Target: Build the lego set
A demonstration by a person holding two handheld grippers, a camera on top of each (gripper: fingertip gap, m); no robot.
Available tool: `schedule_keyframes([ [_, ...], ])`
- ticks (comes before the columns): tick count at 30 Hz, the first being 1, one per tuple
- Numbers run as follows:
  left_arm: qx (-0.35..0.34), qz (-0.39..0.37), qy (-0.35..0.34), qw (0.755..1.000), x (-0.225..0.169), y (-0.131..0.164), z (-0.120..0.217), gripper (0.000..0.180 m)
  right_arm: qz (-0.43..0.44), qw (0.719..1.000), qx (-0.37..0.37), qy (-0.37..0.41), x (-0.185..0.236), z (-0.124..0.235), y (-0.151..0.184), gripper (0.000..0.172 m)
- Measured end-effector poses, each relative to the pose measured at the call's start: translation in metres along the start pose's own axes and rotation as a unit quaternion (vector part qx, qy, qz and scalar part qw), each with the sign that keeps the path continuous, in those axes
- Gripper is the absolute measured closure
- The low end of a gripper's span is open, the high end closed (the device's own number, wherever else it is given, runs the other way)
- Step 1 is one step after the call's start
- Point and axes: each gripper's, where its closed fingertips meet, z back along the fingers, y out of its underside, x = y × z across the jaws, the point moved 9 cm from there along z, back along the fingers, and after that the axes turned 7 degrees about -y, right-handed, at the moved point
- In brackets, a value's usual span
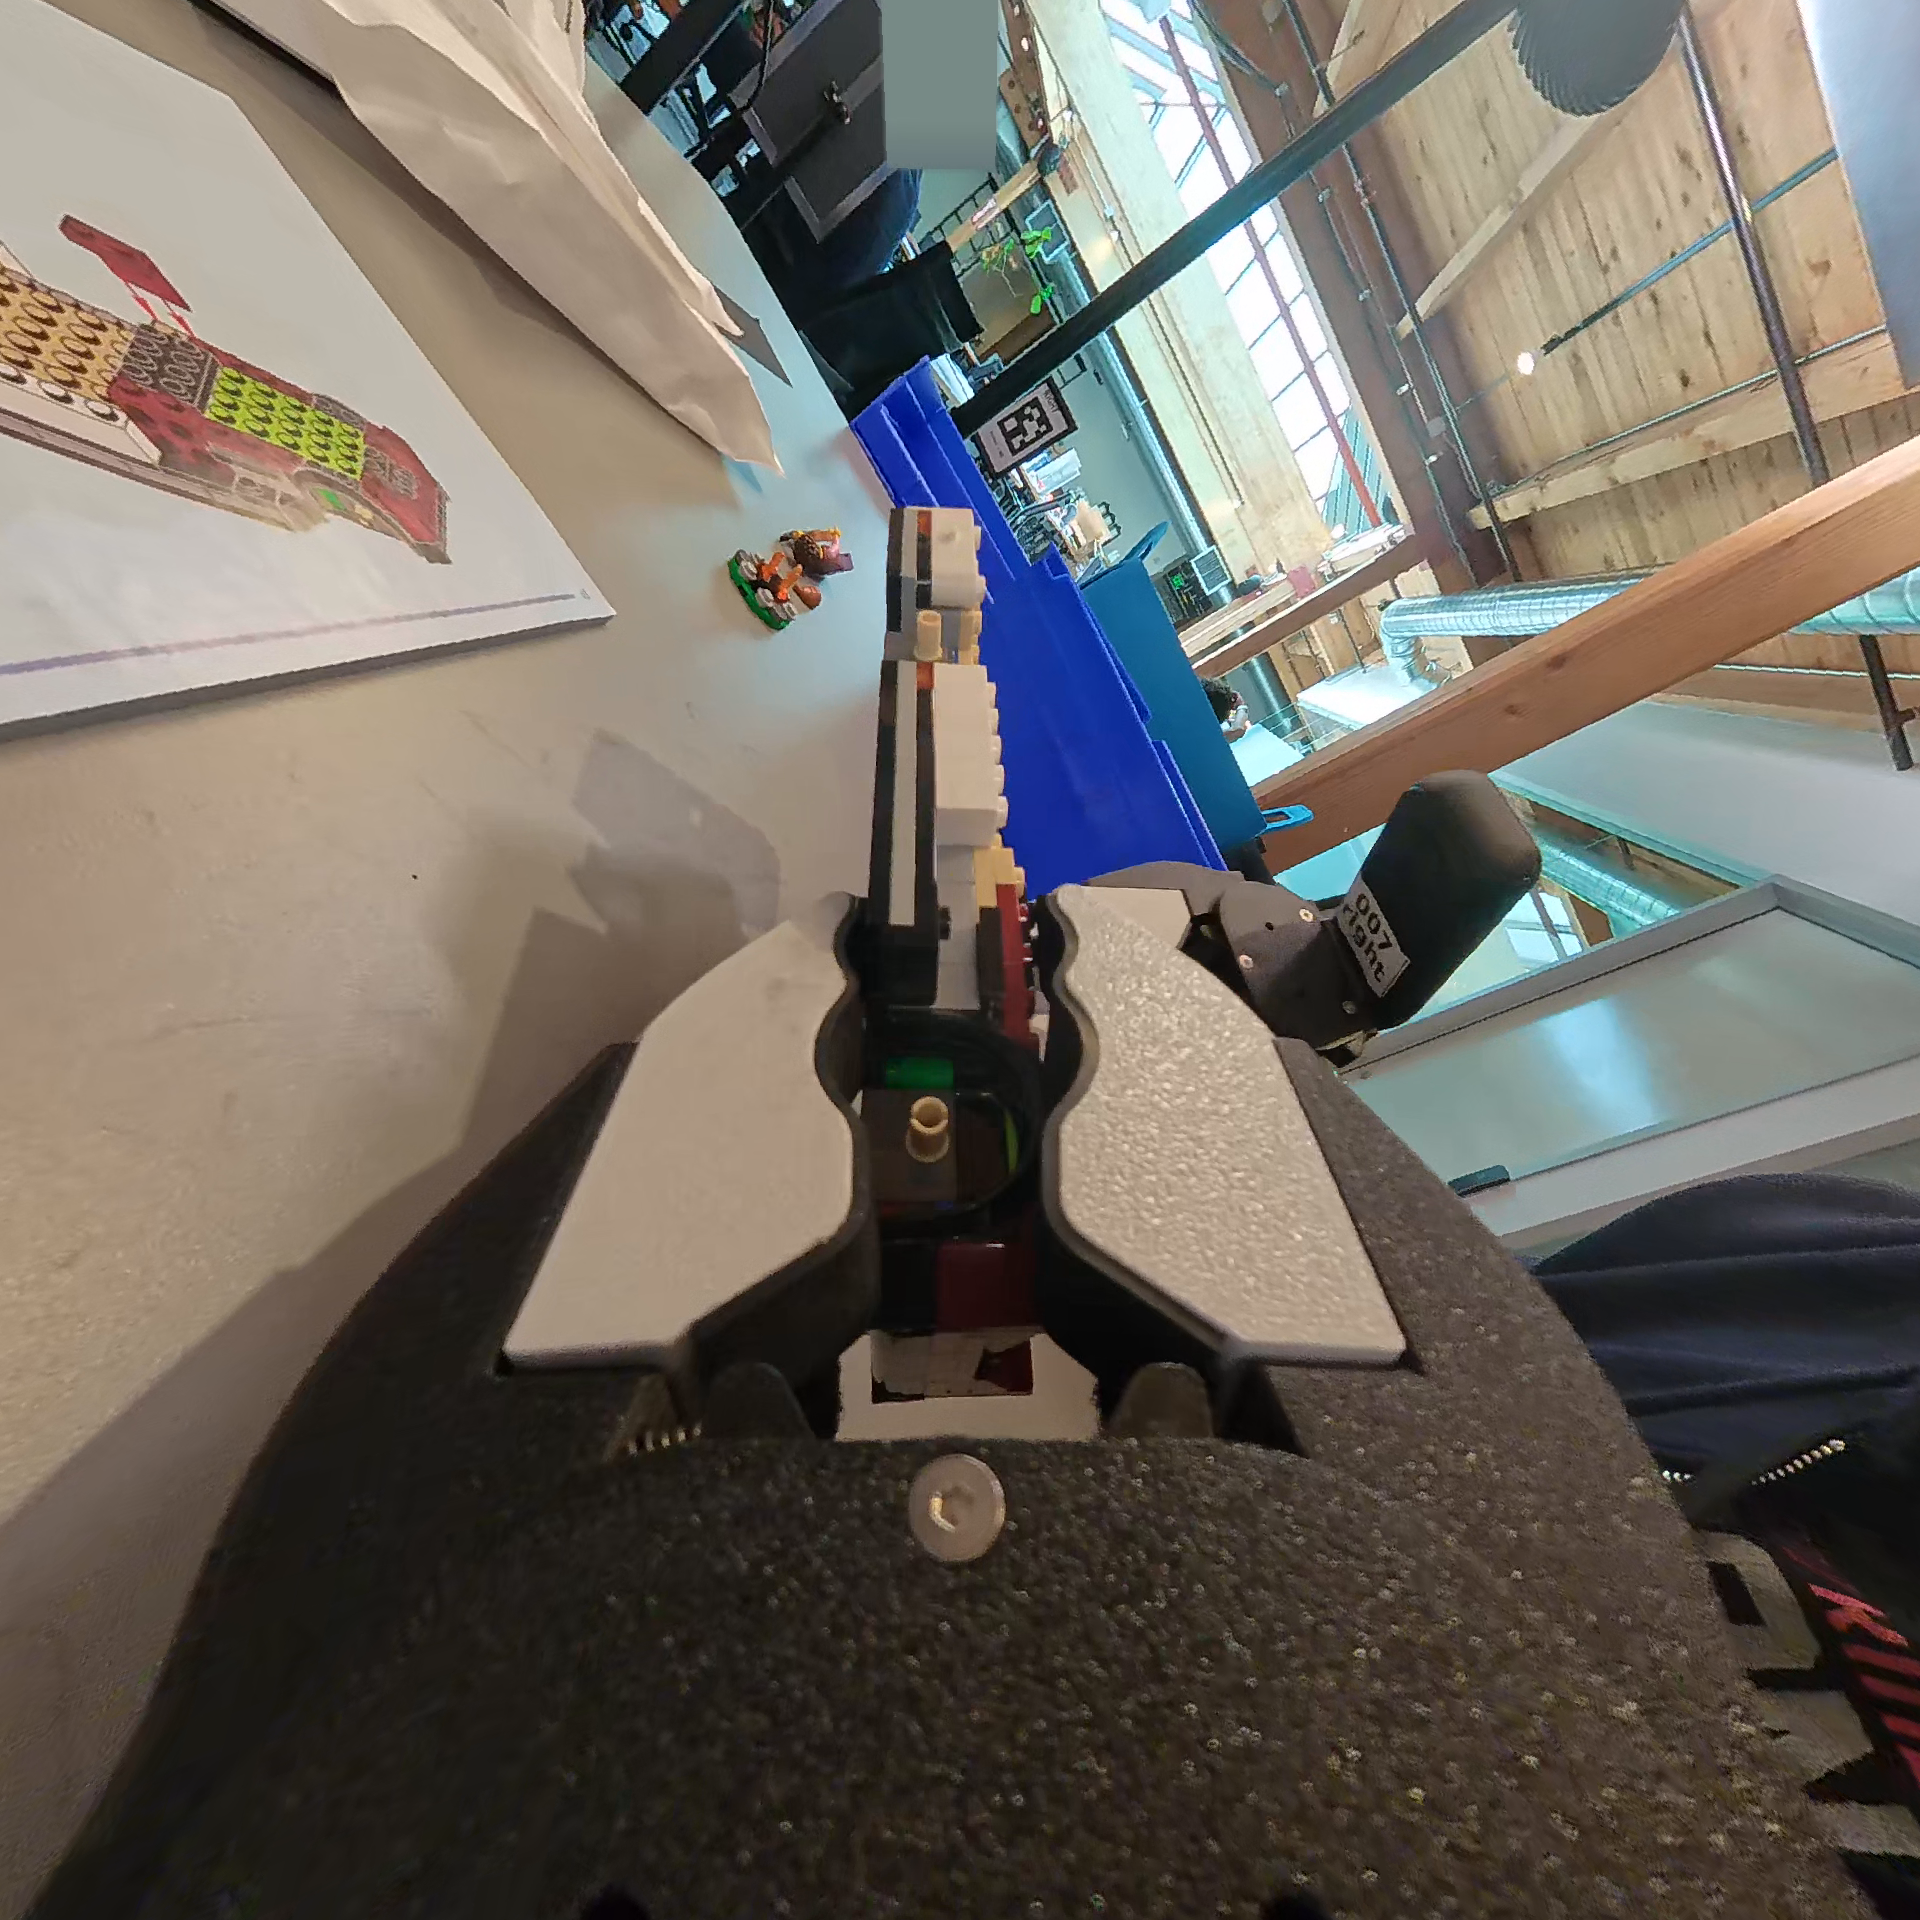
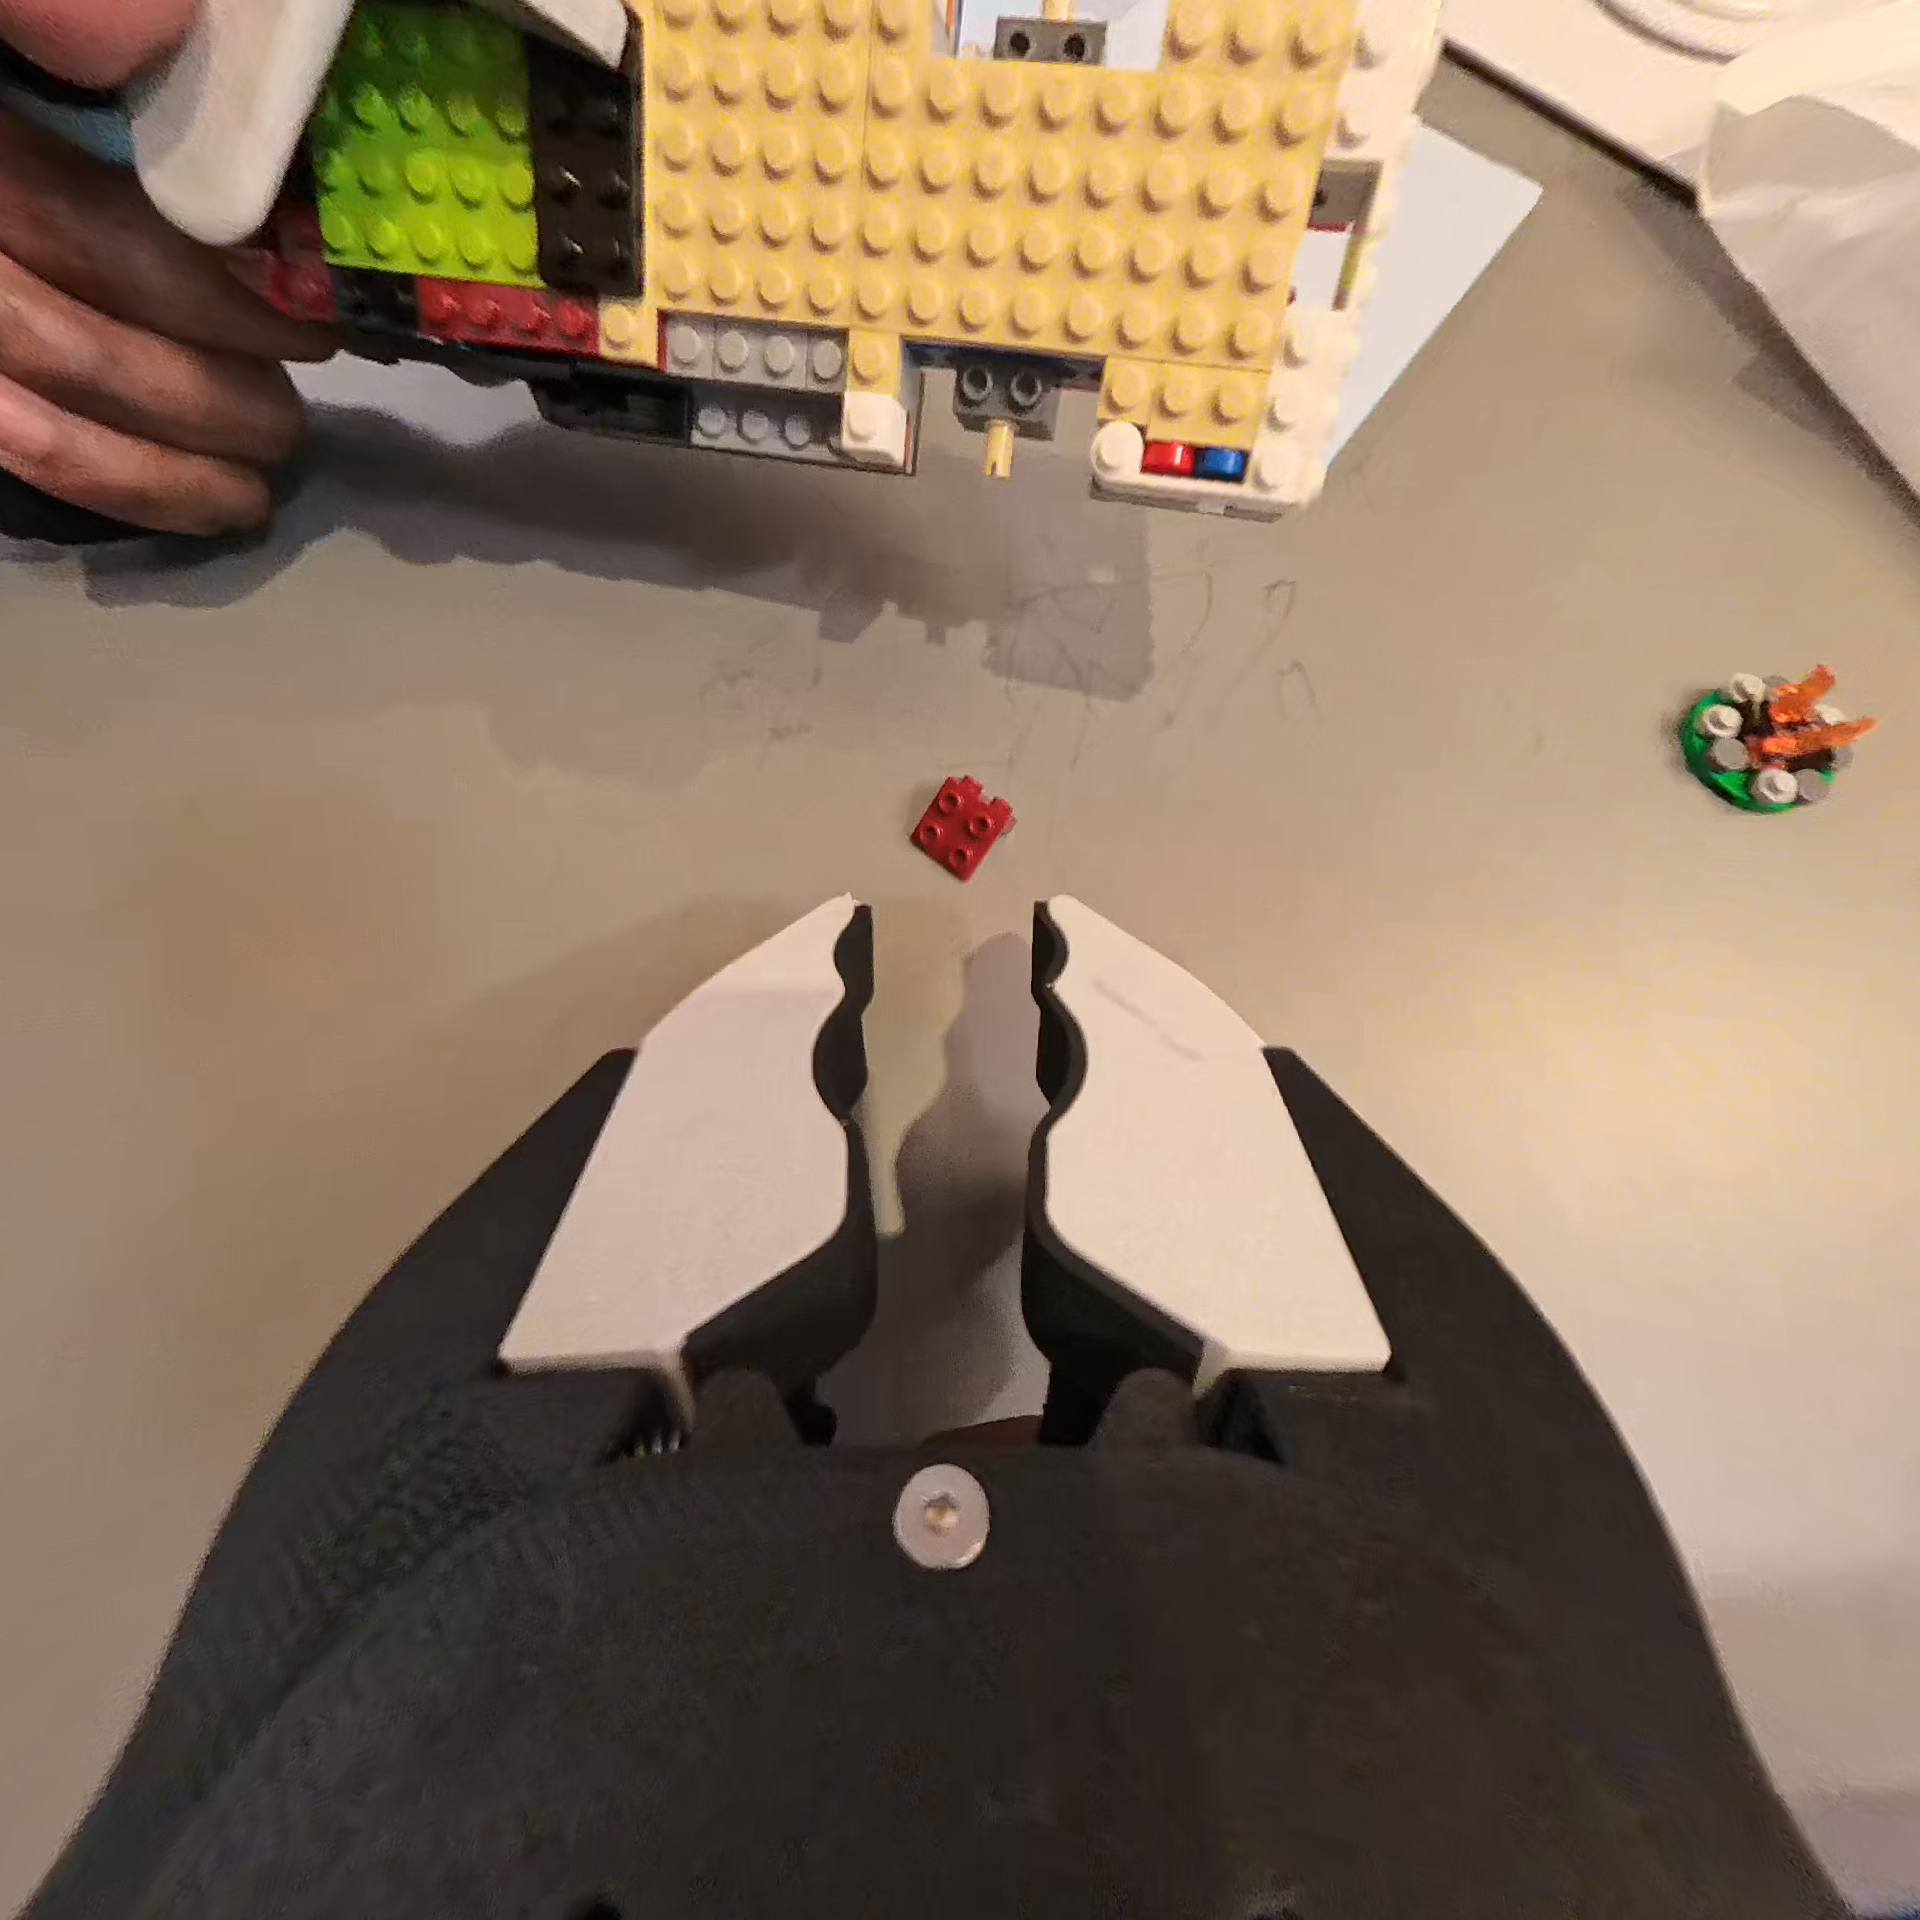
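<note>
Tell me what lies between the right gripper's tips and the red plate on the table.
Nothing: in the right wrist view only bare grey table separates the open right gripper from the red plate.

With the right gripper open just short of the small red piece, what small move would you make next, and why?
Probably ease the right gripper forward so its open fingers straddle the red piece. The piece lies loose on the grey table just beyond the fingertips, while the left gripper is clamped on the brick model.
</note>
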Motion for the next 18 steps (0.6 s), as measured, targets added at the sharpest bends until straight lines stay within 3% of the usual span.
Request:
schedule_keyframes([
  [6, -0.009, 0.024, 0.0, 1.0, 0.003, 0.0, 0.001, 0.15, -0.024, 0.998, 0.053, -0.006, -0.006, -0.026, -0.006, 0.14],
  [18, -0.03, 0.093, 0.006, 0.995, 0.009, 0.003, 0.003, 0.15, 0.005, 0.998, 0.056, 0.022, 0.006, -0.033, -0.02, 0.14],
])
